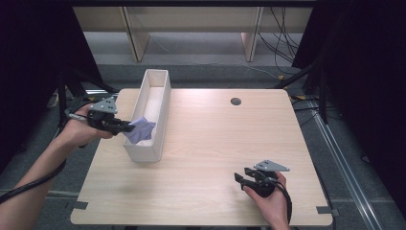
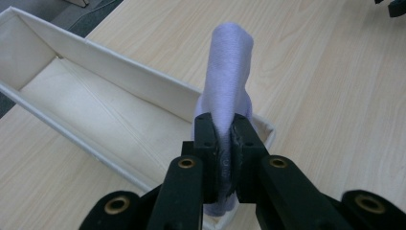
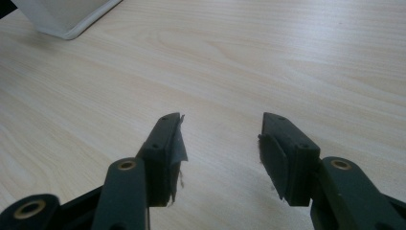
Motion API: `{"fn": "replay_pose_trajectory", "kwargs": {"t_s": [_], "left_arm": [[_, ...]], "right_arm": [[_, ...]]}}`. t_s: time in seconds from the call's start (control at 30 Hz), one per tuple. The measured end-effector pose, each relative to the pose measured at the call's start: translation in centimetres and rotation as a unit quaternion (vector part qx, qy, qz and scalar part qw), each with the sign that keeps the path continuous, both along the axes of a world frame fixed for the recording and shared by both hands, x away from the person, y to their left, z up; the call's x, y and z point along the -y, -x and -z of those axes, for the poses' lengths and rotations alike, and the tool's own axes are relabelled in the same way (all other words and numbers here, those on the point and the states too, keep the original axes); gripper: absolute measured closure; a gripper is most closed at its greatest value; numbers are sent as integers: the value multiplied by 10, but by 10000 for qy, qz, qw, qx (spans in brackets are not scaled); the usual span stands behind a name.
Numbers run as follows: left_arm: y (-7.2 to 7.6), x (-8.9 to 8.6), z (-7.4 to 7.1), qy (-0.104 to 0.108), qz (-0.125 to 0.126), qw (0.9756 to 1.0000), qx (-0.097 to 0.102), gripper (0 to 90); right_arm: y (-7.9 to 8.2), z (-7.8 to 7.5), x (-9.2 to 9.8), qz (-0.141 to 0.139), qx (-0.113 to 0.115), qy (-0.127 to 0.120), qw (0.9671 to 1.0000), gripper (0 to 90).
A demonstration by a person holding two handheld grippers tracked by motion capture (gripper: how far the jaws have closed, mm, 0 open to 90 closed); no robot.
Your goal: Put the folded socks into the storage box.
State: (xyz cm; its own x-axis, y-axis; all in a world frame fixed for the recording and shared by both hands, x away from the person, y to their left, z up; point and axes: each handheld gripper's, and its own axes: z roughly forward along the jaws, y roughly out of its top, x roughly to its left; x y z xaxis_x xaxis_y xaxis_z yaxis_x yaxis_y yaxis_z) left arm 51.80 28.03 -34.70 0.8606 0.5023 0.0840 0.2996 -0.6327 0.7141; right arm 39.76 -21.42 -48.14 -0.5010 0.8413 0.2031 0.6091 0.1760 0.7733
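A lilac cloth hangs over the near end of a long white box, with my left gripper shut on it. In the left gripper view the cloth rises folded from between the pressed jaws of that gripper, above the inside of the box. At the table's near right, my right gripper rests low over the wood, held by a hand. In the right gripper view this gripper stands open with bare tabletop between its jaws.
The box lies lengthwise on the left part of the light wooden table; its corner shows at the upper left of the right gripper view. A round cable hole sits at the table's back. Dark curtains flank both sides.
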Motion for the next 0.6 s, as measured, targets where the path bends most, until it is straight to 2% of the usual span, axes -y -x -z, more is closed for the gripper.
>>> {"fn": "replay_pose_trajectory", "kwargs": {"t_s": [0.03,0.07,0.17,0.2,0.27,0.3,0.43,0.57,0.6], "left_arm": [[-1,-1,3,5,-60,10000,-14,829],[-2,-3,3,-72,-47,10000,-6,828],[-3,-3,6,-93,-30,9999,-53,829],[-3,-2,9,16,-96,9999,-68,828],[-3,-2,10,7,-103,9999,-75,829],[-5,-4,10,-128,-39,9999,-76,829],[-6,-3,13,-168,-15,9998,-93,829],[-8,-3,16,-172,-28,9998,-134,828],[-7,-1,18,-53,-98,9998,-153,829]], "right_arm": [[1,0,0,28,-41,7,10000,499],[0,0,0,10,-19,28,10000,499],[0,1,-1,-13,-2,33,10000,499],[-1,2,-2,-46,-15,-28,10000,499],[-1,2,-2,-48,-64,-39,10000,499],[-1,2,-2,-36,-41,-27,10000,499],[-1,3,-2,11,-32,40,10000,499],[0,2,-1,-18,-10,84,10000,499],[0,2,-2,-18,-7,60,10000,499]]}}
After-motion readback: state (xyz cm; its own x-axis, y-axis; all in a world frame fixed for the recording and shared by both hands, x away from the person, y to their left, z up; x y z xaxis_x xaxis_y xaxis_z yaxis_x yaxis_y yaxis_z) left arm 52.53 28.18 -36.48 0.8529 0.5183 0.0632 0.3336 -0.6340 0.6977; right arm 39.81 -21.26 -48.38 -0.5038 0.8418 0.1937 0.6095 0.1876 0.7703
